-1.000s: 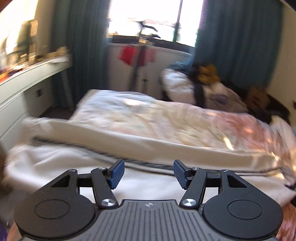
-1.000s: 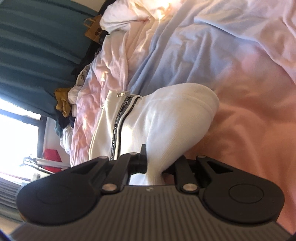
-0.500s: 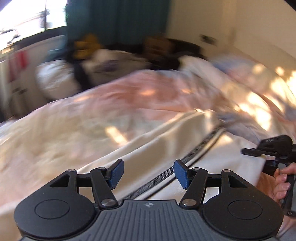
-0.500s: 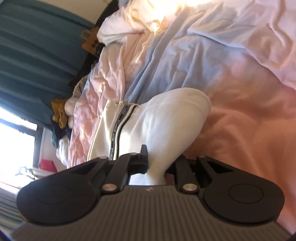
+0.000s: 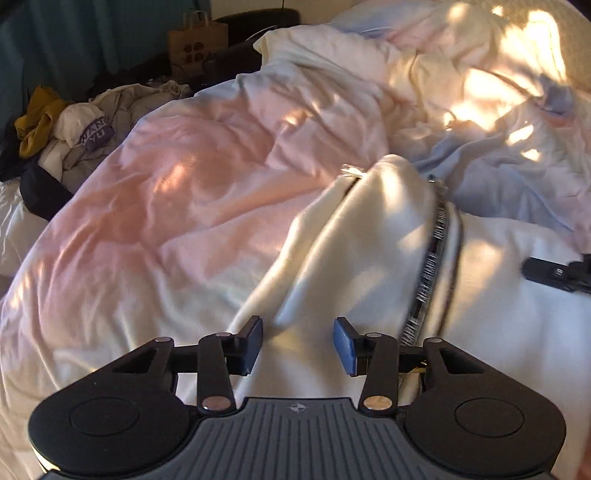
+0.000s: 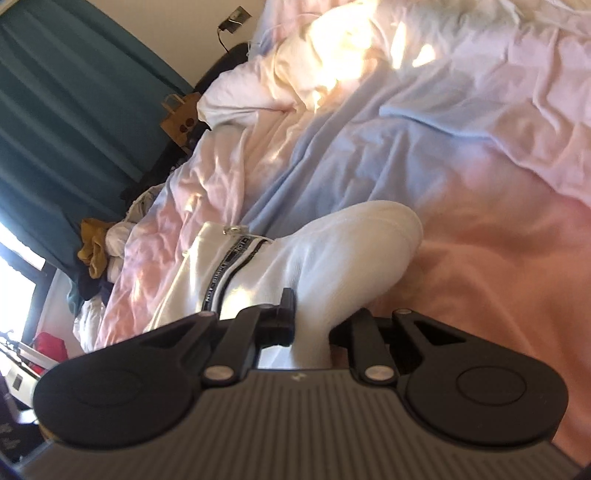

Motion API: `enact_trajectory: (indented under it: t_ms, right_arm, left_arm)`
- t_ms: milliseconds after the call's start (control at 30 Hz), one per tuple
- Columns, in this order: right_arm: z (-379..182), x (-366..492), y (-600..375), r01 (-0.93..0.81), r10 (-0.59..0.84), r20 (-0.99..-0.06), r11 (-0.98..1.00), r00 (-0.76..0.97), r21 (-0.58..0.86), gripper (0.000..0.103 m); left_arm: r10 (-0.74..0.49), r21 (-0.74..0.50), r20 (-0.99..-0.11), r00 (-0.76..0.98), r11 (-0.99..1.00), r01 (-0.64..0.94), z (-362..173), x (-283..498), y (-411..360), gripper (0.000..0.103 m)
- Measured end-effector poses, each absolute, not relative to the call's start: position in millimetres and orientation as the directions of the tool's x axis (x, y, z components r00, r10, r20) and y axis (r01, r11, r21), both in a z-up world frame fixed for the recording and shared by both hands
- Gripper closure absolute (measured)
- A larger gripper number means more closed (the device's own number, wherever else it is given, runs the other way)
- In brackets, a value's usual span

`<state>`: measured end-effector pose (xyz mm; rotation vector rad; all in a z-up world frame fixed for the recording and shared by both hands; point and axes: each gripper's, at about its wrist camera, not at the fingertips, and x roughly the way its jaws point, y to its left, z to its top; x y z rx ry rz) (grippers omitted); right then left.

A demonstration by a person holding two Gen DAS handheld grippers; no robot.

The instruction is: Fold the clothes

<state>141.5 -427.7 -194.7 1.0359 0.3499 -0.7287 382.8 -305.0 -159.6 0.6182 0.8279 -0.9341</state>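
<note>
My right gripper (image 6: 312, 325) pinches the white garment (image 6: 332, 258) to anchor it on the bed (image 6: 480, 258); my left gripper (image 5: 298, 345), jaws just narrowing but still apart, straddles a fold for a second hold.

I saw a bed covered by a rumpled duvet (image 5: 177, 192), pink fading to pale blue, with sun patches bright near its far end. Teal curtains (image 6: 55, 122) hung behind it, and a bright window (image 6: 14, 280) showed at the left edge. A paper bag (image 5: 197, 40) stood by the curtains, beside a heap of laundry (image 5: 74, 125). A wall socket (image 6: 236, 16) sat above.
</note>
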Motion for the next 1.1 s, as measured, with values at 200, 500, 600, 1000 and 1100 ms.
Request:
enact_trajectory:
  t_ms: [200,500,600,1000,1100]
  right_arm:
    - [-195.3,144.5,-425.0,0.695,-0.385,-0.583,0.304,0.716,0.652,0.089]
    - [-187.6,138.5,-423.1,0.67,-0.378,-0.56,0.307,0.737,0.676,0.08]
    - [-178.1,140.5,-414.9,0.663,-0.392,-0.538,0.358,0.746,0.658,0.065]
    - [-200.9,148.9,-425.1,0.658,-0.253,-0.608,0.315,0.752,0.684,0.055]
    - [-212.8,137.2,-441.3,0.596,-0.187,-0.567,0.193,0.802,0.779,0.055]
  left_arm:
    - [-0.411,0.155,-0.847,0.337,0.416,0.896,-167.5,377.0,-317.2,0.098]
    - [-0.432,0.245,-0.733,0.525,0.552,0.797,-117.8,364.8,-307.7,0.101]
    - [-0.382,0.279,-0.709,0.593,0.621,0.733,-117.1,379.0,-307.8,0.101]
    - [-0.476,0.029,-0.7,0.532,0.725,0.688,-134.5,388.4,-256.9,0.077]
    - [-0.518,-0.068,-0.686,0.511,0.745,0.663,-120.9,363.1,-213.6,0.077]
